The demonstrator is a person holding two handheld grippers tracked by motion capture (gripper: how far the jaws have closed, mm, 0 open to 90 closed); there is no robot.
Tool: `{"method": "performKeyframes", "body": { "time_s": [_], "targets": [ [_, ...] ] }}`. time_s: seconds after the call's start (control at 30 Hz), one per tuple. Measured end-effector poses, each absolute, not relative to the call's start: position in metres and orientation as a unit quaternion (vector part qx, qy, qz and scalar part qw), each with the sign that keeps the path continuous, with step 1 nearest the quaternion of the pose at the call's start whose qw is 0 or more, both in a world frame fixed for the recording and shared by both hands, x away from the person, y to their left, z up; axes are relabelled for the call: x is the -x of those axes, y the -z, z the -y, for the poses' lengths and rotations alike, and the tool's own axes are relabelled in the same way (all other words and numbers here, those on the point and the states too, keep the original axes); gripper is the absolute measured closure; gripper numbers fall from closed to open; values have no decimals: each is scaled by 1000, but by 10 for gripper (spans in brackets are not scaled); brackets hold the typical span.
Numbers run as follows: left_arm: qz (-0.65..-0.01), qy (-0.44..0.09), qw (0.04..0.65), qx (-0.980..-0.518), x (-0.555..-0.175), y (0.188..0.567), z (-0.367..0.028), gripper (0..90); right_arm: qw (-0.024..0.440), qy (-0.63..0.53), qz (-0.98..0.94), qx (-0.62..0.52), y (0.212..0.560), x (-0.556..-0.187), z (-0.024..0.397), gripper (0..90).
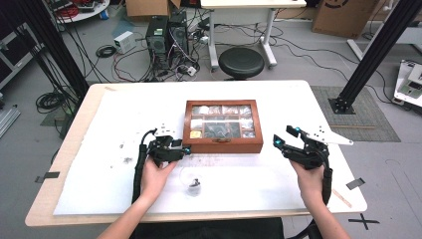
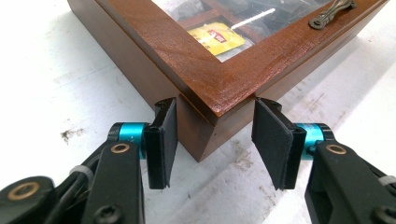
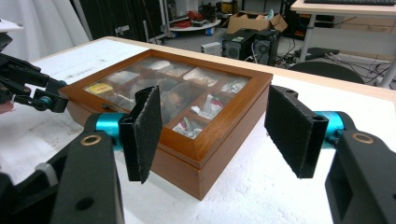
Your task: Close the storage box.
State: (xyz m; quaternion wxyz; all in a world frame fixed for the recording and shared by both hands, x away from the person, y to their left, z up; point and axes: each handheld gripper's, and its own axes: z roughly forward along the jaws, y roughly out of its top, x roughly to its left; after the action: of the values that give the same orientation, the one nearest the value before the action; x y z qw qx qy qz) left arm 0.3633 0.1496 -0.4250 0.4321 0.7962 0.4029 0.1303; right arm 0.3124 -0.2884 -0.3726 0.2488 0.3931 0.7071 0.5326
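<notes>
Wooden, glass-lidded box (image 1: pixel 223 126) sits mid-table on the white mat (image 1: pixel 99 149): brace its near-left corner with the left gripper (image 2: pixel 211 140), jaws apart astride it, before advancing the right gripper (image 3: pixel 210 135), jaws wide and empty, toward the near-right corner.

We see two black grippers: the left gripper (image 2: pixel 210 140) and right gripper (image 3: pixel 215 135) carry flat black pads, turquoise collars, brass rivets, black cables; the right wears a white three-cornered plate (image 1: pixel 331 136).
</notes>
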Motion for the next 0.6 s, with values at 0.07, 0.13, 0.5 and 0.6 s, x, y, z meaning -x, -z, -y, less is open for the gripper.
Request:
{"method": "performKeyframes", "body": {
  "time_s": [0.07,0.13,0.5,0.6],
  "targets": [
    [-403,-129,433,-796,-363,425,-150,504,248,-532,-708,-393,373,-313,288,375],
    [-400,-128,433,-798,-362,425,-151,503,246,-532,-709,-392,374,-313,289,375],
    [-372,-163,455,-793,-348,409,-164,439,233,-535,-711,-392,375,-315,290,374],
    [-360,-177,473,-784,-344,402,-171,418,231,-538,-711,-389,376,-315,290,373]
  ]
}}
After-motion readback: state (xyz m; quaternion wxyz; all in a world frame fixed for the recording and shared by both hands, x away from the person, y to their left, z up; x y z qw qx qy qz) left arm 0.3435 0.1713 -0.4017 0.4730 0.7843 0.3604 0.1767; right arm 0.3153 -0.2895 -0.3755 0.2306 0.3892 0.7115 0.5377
